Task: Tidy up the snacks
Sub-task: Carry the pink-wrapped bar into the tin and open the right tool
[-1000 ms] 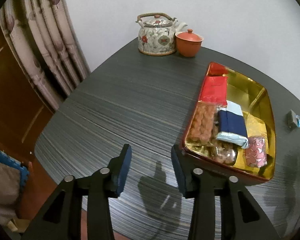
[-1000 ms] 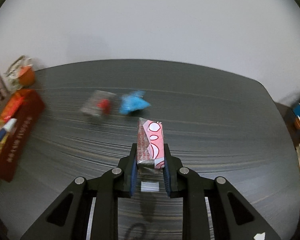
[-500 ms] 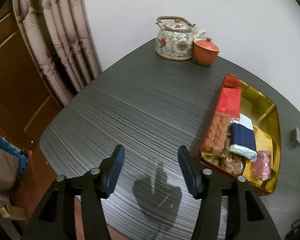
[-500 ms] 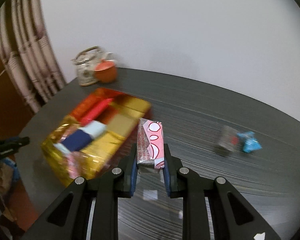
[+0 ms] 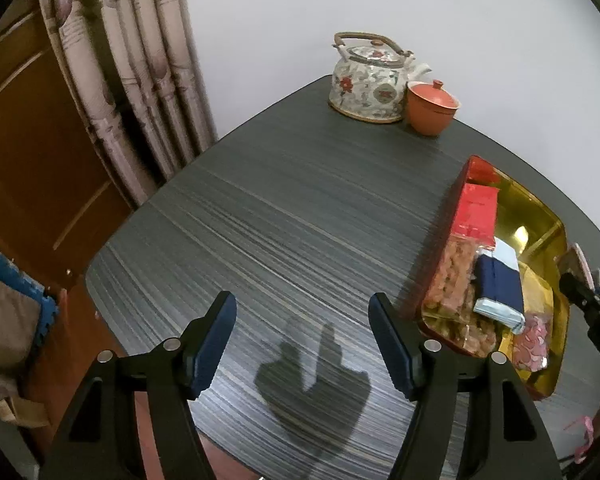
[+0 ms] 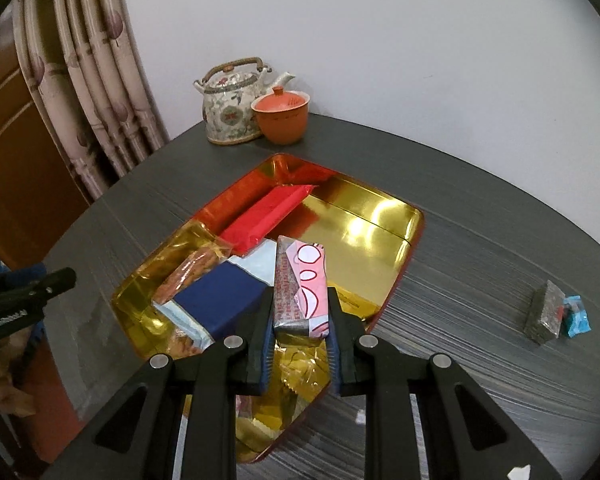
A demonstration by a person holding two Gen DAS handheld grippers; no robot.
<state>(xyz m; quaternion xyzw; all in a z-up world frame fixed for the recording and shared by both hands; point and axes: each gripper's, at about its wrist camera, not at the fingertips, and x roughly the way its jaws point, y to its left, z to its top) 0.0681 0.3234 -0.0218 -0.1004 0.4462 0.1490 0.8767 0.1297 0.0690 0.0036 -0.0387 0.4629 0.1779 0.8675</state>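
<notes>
My right gripper (image 6: 298, 328) is shut on a pink and white snack pack (image 6: 300, 286) and holds it above the near part of the gold tray (image 6: 380, 220). In the tray lie a red pack (image 6: 266, 218), a dark blue pack (image 6: 220, 300) and a clear bag of orange snacks (image 6: 188, 274). A grey pack (image 6: 542, 314) and a blue candy (image 6: 576, 316) lie on the table to the right. My left gripper (image 5: 302, 340) hovers over bare table left of the tray (image 5: 540, 216); its jaws are opening with nothing between them. The right gripper's tip (image 5: 580, 288) shows at the tray's right edge.
A floral teapot (image 5: 370, 80) and an orange lidded cup (image 5: 430, 106) stand at the table's far corner. A curtain (image 5: 140, 80) and a wooden door (image 5: 28, 160) lie beyond the table's left edge. A white wall is behind.
My right gripper swung left with the pink pack, from over the bare table near the grey and blue snacks to above the tray. My left gripper's jaws spread wider.
</notes>
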